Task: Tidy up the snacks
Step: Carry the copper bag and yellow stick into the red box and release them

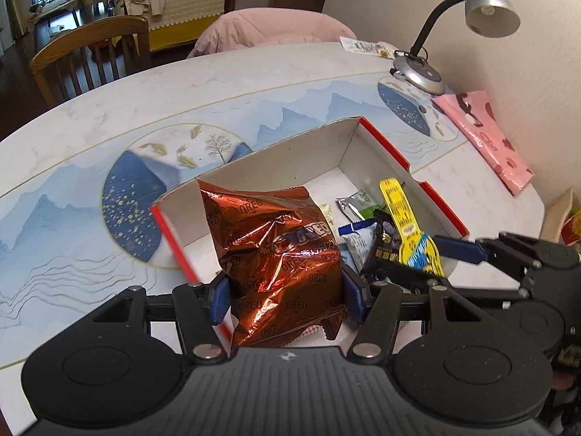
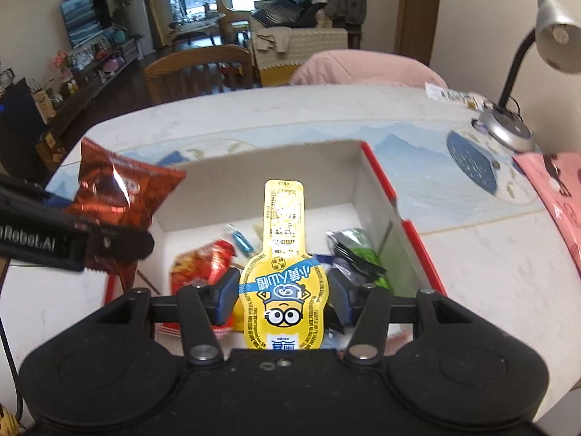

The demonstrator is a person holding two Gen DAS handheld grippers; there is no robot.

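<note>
My left gripper (image 1: 287,296) is shut on a copper-red Oreo bag (image 1: 279,254), held above the near left part of an open cardboard box (image 1: 348,141) with red edges. My right gripper (image 2: 283,298) is shut on a yellow Minions pouch (image 2: 285,283), held upright over the box's (image 2: 261,167) near edge. The right gripper (image 1: 435,258) and its pouch (image 1: 406,225) also show at the right of the left wrist view. The Oreo bag (image 2: 123,196) and the left gripper show at the left of the right wrist view. Several small snack packets (image 1: 359,232) lie inside the box.
A desk lamp (image 1: 483,3) stands at the table's far right, its base (image 1: 421,76) near the wall. A pink bag (image 1: 483,138) lies flat right of the box. A small packet (image 1: 366,47) lies at the far edge. Wooden chairs (image 1: 90,54) stand behind the table.
</note>
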